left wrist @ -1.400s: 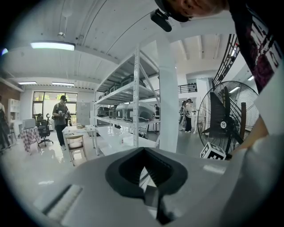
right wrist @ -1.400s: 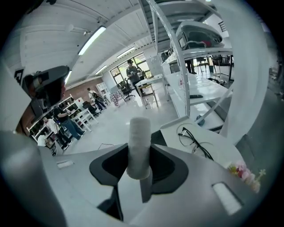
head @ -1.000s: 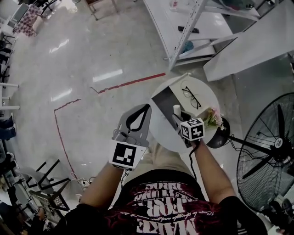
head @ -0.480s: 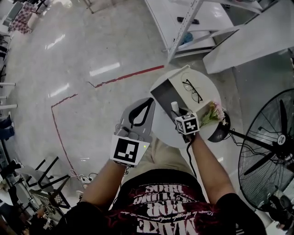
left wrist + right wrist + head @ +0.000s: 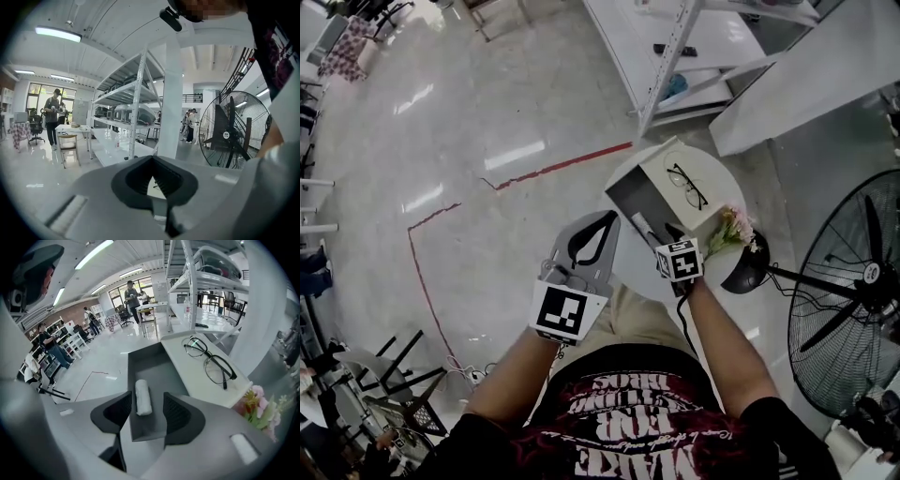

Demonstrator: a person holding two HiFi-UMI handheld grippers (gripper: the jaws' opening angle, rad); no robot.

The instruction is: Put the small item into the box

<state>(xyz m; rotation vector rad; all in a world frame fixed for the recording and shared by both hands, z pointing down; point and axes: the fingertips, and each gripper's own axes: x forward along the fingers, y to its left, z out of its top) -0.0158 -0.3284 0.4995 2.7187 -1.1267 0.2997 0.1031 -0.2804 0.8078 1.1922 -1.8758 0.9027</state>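
Closest in, a small round white worktop (image 5: 628,265) on a glossy pale floor (image 5: 441,141), with pink flowers (image 5: 729,232) at its right edge. On top, a dark grey box (image 5: 626,195) lying open, its white lid (image 5: 659,172) folded out to the side and a pair of black glasses (image 5: 687,186) resting on that. Further out across the floor, a red line (image 5: 553,171), then a big white shelving rack (image 5: 675,56), and off to the right a large standing fan (image 5: 853,291). Way at the back, caught by the tool cameras, a chair (image 5: 69,145) and a few people (image 5: 52,115) standing around. Now the small item (image 5: 143,397): a white roll, lying flat on the bottom of the box, lengthwise, with its near end right in the gap of the right tool (image 5: 146,403). Jaws on that one wide apart, one either side of the roll, no contact visible with either pad, so nothing clamped. Hovering just over the box's near end, marker cube facing up, right forearm (image 5: 722,347) stretched straight forward from the body. As for the left tool (image 5: 602,219), jaws pressed together at the tips with nothing between them, held just beside the worktop's left edge and pointing forward at the room, left forearm (image 5: 514,370) angled out alongside.
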